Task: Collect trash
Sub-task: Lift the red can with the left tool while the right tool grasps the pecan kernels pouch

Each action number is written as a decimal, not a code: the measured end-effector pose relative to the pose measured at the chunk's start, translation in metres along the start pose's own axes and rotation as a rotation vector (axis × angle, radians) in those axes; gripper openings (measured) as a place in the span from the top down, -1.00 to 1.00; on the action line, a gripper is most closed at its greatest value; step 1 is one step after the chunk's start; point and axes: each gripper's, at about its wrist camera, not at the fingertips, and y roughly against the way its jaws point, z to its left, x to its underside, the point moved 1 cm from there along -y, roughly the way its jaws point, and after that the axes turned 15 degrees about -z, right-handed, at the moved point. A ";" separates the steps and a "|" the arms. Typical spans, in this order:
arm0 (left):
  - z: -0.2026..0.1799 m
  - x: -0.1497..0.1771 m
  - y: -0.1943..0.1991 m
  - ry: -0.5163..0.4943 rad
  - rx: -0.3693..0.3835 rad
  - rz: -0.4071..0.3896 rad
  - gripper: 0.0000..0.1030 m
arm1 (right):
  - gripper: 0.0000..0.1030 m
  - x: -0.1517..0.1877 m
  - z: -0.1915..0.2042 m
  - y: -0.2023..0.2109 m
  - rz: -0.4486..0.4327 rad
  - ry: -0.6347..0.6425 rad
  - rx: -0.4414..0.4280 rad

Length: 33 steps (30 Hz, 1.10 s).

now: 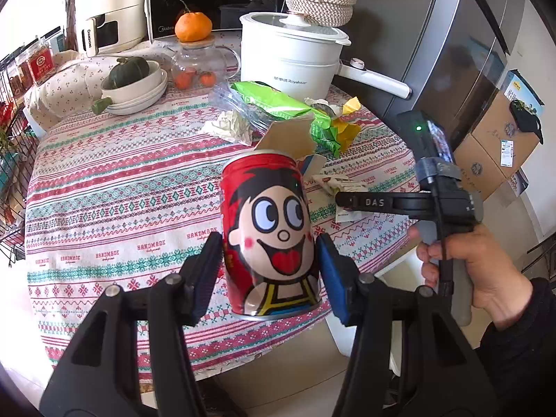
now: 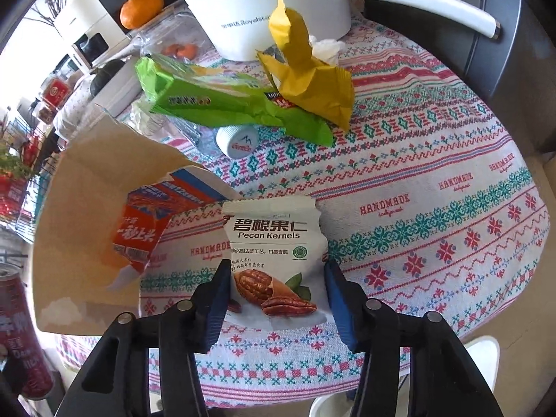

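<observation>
While the red can (image 1: 269, 232) is held upright in the left gripper (image 1: 269, 274), the nut packet (image 2: 276, 259), flat on the desk (image 2: 434, 208), sits between the half-open right gripper (image 2: 278, 299), which should be closed squarely on its edges.
</observation>
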 end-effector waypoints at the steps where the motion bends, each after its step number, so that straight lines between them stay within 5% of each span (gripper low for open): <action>1: 0.000 0.000 0.001 0.000 0.000 -0.002 -0.09 | 0.05 -0.001 0.000 0.004 -0.004 0.002 -0.012; 4: -0.001 -0.001 0.002 0.000 0.002 -0.008 -0.09 | 0.21 -0.001 0.000 0.019 -0.010 0.016 -0.033; 15: -0.022 0.000 0.000 -0.030 0.046 -0.010 -0.09 | 0.27 0.007 -0.026 0.074 -0.046 0.025 -0.070; 33: -0.125 0.034 -0.013 -0.208 0.219 0.082 -0.09 | 0.27 0.058 -0.114 0.161 -0.080 -0.013 -0.028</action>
